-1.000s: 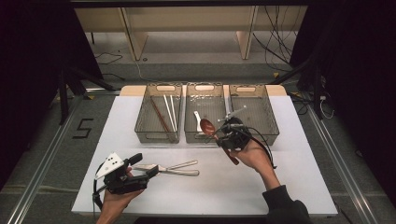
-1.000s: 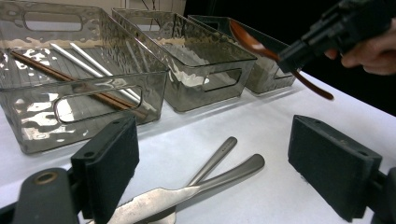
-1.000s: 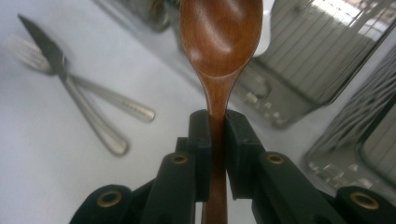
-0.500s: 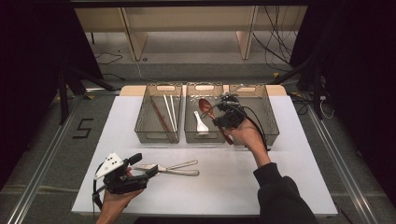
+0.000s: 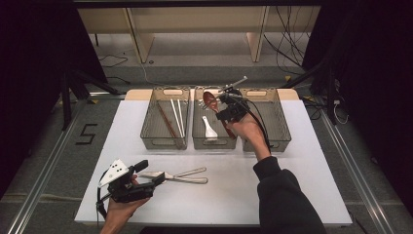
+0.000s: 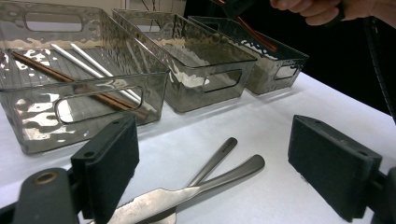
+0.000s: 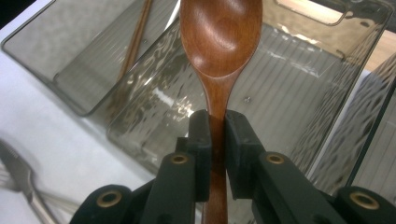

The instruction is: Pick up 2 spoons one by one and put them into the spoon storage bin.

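Carried over middle bin [image 5: 197, 141], glossy reddish-brown wooden spoon [image 7: 219, 42]

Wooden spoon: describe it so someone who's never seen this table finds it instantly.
Three clear bins stand in a row at the table's far edge. Over the middle bin, the right gripper is shut on a wooden spoon by its handle. It is reddish-brown with a broad bowl, unlike the small white spoon lying in that bin.

Three bins [image 5: 165, 119], two spoons [image 5: 211, 101], four chopsticks [image 5: 176, 117], knife [image 5: 168, 177], fork [image 5: 187, 172].
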Motion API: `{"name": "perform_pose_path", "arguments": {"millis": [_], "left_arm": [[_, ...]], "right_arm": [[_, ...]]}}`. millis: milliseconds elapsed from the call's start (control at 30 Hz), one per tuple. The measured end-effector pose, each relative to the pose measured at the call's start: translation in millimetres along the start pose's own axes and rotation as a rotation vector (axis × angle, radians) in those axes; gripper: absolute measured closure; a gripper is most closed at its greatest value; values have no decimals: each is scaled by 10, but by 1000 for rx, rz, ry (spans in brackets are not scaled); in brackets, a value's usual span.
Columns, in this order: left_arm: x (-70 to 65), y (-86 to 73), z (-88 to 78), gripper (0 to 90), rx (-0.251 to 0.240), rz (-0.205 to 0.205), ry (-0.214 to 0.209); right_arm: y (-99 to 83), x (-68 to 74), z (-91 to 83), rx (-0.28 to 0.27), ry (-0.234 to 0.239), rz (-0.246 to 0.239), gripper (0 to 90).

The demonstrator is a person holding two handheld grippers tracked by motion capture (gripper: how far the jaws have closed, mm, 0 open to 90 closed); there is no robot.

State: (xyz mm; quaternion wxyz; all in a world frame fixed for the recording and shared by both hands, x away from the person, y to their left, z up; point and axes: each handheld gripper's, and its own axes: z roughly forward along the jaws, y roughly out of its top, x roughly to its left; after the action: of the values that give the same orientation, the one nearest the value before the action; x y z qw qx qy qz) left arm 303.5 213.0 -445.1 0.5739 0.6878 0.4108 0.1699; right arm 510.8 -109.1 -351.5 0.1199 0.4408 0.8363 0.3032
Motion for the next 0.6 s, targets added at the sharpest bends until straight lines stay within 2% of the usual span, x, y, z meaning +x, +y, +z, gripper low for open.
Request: {"name": "perform_pose_path", "arguments": {"millis": [400,600], "left_arm": [[0,2,2,159,-3,-3,-1],[0,2,1,159,-2,-2,-2]], "right_arm": [[132,-143,155,-5,-24,56,821],[151,-153,224,-1,-28,73,821]]}}
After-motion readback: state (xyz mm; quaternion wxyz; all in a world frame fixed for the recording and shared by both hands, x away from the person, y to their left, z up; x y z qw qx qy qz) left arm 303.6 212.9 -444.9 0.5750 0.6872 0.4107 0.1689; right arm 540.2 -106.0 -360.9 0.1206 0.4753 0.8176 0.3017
